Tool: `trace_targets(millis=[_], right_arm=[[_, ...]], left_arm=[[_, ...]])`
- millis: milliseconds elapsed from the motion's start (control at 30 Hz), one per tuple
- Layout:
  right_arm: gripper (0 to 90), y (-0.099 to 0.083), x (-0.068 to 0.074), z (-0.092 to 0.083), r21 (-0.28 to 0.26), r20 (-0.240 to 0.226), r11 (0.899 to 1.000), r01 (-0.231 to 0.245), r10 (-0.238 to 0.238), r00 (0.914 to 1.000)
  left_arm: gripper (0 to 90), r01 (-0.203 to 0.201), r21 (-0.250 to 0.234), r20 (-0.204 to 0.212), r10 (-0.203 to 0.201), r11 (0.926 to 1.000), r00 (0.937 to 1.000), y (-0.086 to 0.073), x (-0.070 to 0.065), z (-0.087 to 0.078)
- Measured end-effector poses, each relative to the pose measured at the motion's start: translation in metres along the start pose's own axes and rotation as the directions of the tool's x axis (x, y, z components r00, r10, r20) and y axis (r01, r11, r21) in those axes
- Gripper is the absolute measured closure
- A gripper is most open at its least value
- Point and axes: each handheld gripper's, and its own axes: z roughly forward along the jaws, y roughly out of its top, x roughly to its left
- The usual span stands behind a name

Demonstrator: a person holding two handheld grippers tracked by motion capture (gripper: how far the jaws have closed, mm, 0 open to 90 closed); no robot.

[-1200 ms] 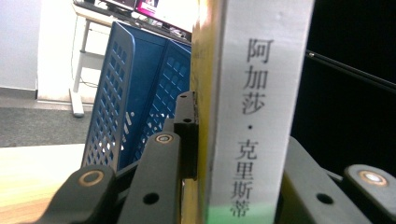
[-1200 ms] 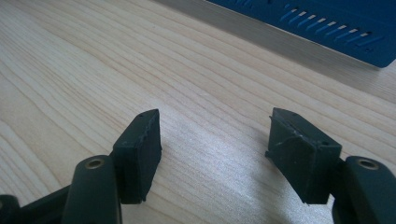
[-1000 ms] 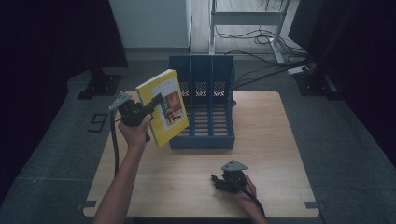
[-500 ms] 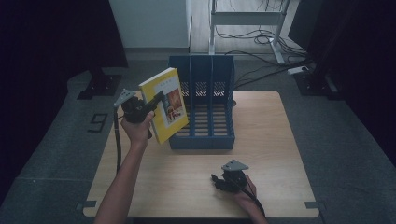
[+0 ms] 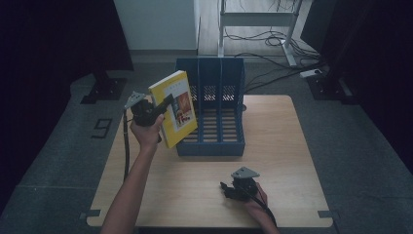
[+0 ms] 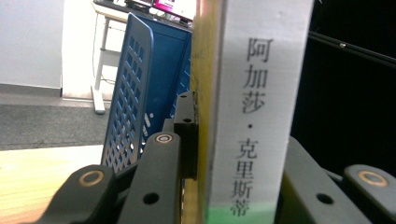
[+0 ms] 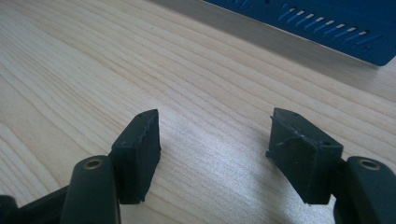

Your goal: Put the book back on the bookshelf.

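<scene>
While your right hand (image 5: 254, 195) rests on the near part of the wooden worktop (image 5: 287, 146), your right claw (image 5: 229, 189) lies low over the wood with its jaws wide apart. Nothing sits between them; in the right gripper view you see bare wood in the gap of the right claw (image 7: 212, 140).

Farther up and to the left, your left hand (image 5: 146, 130) is lifted off the worktop. Your left claw (image 5: 165, 103) is clamped on a yellow book (image 5: 174, 108). The book is up in the air and tilted, just beside the left side of the blue file rack (image 5: 214, 114). In the left gripper view the book's white spine (image 6: 254, 112) stands upright between the black jaws, with dark printed letters running down it.

The rack stands at the far middle of the worktop, with upright walls that split it into slots. Behind the worktop there is grey floor (image 5: 341, 112) with cables (image 5: 263, 46) on it.
</scene>
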Motion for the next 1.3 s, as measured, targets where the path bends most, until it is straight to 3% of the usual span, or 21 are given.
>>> trace_targets(millis=[867, 1300], right_arm=[[33.2, 0.000, -0.001, 0.000, 0.001, -0.003, 1.000, -0.003, 0.003, 1.0000], [33.2, 0.000, -0.001, 0.000, 0.001, -0.004, 1.000, -0.003, 0.003, 1.0000]], left_arm=[[75.4, 0.008, 0.019, -0.032, -0.008, 0.9998, 0.9994, -0.010, 0.007, 0.017], [75.4, 0.008, 0.013, -0.048, -0.007, 0.9999, 0.9988, -0.007, 0.007, 0.024]])
